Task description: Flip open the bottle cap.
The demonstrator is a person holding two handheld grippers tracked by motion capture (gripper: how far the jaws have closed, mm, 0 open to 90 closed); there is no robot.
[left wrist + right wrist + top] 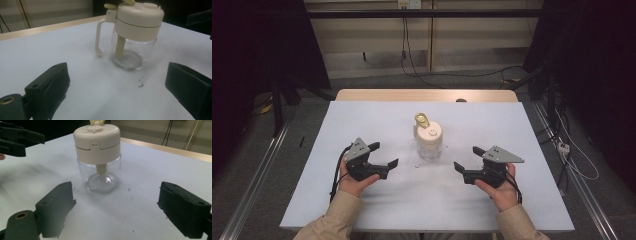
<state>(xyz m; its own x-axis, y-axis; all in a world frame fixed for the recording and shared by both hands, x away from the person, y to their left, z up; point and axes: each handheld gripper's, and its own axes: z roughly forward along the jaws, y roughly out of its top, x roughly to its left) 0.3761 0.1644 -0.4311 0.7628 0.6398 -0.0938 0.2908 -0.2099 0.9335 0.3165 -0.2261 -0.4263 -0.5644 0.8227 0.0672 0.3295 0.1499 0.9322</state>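
Left tongs & right tongs agape, jar btwn, untouched

Clear glass jar with cream plastic lid and handle; pale olive-green stem inside; gold-yellow flip tab on top.
White table cover, scattered black specks; light wood table edge.
Left gripper, right gripper: black, grey triangular plates.
Sleeves: beige.

No legible text or labels
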